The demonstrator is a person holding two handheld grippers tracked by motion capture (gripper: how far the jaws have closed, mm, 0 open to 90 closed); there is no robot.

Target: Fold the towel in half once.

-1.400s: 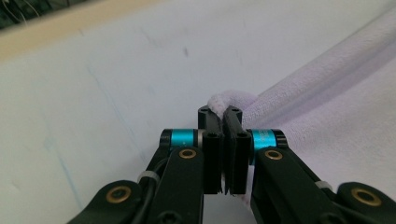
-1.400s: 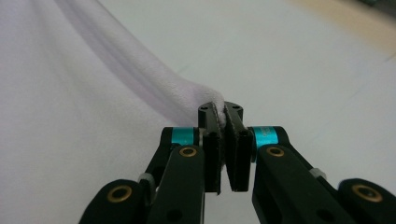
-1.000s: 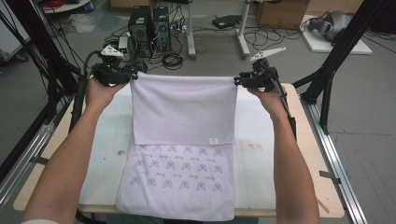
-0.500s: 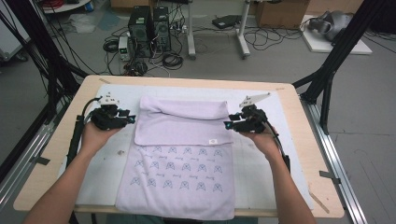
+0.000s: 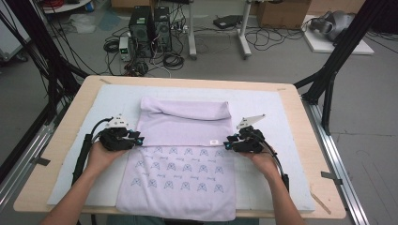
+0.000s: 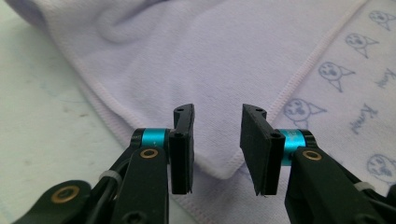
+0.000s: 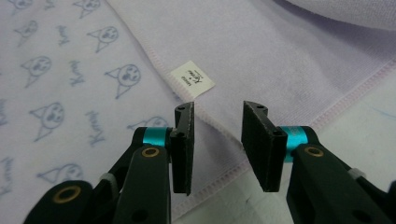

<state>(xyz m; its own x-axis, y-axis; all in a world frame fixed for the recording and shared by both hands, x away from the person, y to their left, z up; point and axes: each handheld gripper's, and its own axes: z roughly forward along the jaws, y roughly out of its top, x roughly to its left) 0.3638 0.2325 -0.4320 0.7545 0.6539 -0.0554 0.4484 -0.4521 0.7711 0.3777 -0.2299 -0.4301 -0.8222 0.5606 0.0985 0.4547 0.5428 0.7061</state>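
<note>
A lilac towel [image 5: 183, 183] printed with small cat faces lies on the mat, its far half folded over toward me [image 5: 185, 124]. My left gripper [image 5: 140, 139] sits at the fold's left near corner [image 6: 219, 168] and my right gripper [image 5: 227, 143] at its right near corner [image 7: 219, 179]. A white label [image 7: 192, 79] sits on the folded edge by the right corner. In each gripper view the jaws stand apart above the cloth, with the corner lying under the gap and nothing pinched. Both pairs of jaws have just been closing a little. The left gripper [image 6: 217, 140] and right gripper [image 7: 217, 140] are open.
The towel rests on a white mat [image 5: 267, 112] covering a wooden table [image 5: 291, 93]. Black frame struts [image 5: 328, 79] stand at the table's far corners. Computers and cables [image 5: 150, 33] lie on the floor beyond.
A second ago both grippers held the towel's far edge up in the air. They came down and toward me, laying that half over the printed half, and the jaws have let the edge go.
</note>
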